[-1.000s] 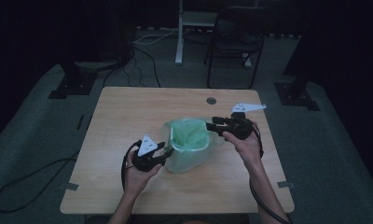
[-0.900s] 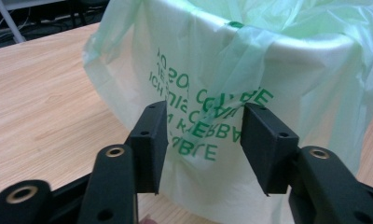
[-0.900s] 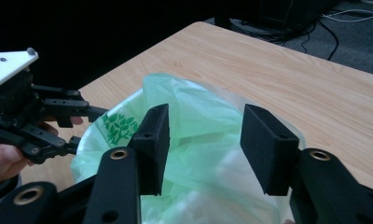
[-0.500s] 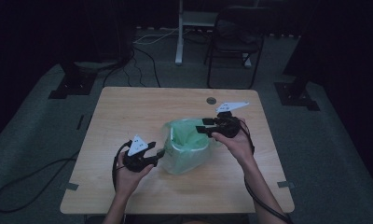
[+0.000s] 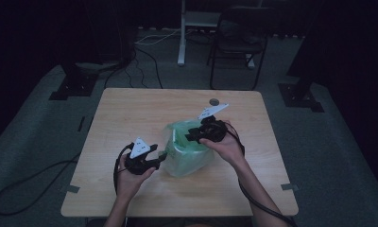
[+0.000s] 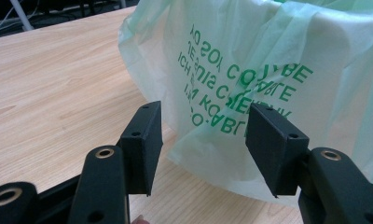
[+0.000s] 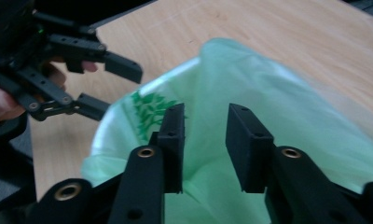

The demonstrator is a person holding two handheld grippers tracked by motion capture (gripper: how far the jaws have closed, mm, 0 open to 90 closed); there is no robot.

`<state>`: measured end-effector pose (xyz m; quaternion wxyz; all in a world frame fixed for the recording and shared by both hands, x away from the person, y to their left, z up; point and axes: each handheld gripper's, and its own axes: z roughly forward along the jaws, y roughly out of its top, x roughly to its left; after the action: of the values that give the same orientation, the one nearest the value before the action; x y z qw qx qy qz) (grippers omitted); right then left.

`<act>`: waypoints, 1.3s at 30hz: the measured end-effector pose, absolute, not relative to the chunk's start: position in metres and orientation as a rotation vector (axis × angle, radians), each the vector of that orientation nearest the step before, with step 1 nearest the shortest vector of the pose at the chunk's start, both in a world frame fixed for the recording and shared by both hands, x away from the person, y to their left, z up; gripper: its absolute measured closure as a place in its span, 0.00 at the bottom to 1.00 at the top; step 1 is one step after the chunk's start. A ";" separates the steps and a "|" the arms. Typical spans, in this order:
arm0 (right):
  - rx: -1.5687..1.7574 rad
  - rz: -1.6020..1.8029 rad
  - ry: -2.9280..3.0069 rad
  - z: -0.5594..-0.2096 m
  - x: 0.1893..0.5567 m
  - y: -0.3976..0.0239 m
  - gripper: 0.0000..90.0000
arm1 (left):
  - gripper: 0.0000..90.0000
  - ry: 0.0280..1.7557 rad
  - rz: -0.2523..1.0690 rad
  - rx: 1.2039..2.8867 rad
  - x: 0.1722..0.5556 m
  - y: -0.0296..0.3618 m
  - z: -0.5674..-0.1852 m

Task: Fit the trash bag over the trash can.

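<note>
A pale green plastic bag [image 5: 187, 153] with green print lines a white bin in the middle of the table [image 5: 130, 113]. My left gripper [image 5: 162, 156] sits low at the bag's left side. In the left gripper view its jaws [image 6: 203, 135] stand open just short of the printed bag wall [image 6: 268, 56], and they have just been opening. My right gripper [image 5: 189, 136] hovers over the bag's mouth from the right. Its jaws [image 7: 205, 140] have just been closing to a narrow gap, with only the bag's inside [image 7: 278, 93] seen behind them. The left gripper [image 7: 105, 86] shows beyond the rim.
A small round grommet [image 5: 214, 101] sits near the table's far edge. A dark chair [image 5: 239, 42] and a white post [image 5: 182, 33] stand behind the table, and a cable [image 5: 31, 184] lies on the floor to the left.
My right gripper has moved left, from the bag's right rim to over its mouth, and its jaws have narrowed. The left hand has barely shifted.
</note>
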<state>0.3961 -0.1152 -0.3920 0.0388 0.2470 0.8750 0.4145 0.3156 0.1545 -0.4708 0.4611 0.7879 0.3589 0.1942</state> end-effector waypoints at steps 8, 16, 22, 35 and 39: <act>0.783 1.107 2.721 -0.399 0.399 -0.096 0.78 | 0.52 0.883 0.475 1.937 0.315 0.153 -0.472; 0.871 0.934 2.628 -0.401 0.414 -0.099 0.87 | 0.52 0.885 0.471 1.937 0.315 0.154 -0.472; 0.939 0.894 2.579 -0.402 0.423 -0.108 0.88 | 0.52 0.889 0.469 1.936 0.315 0.154 -0.473; 0.754 0.817 2.711 -0.401 0.408 -0.085 0.77 | 0.51 0.892 0.467 1.935 0.315 0.154 -0.474; 0.674 0.797 2.818 -0.404 0.403 -0.072 0.74 | 0.51 0.893 0.466 1.936 0.315 0.156 -0.474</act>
<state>0.4027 -0.0717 -0.4038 0.0681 0.2237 0.9356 0.2645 0.3148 0.1557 -0.4736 0.4615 0.7870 0.3631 0.1895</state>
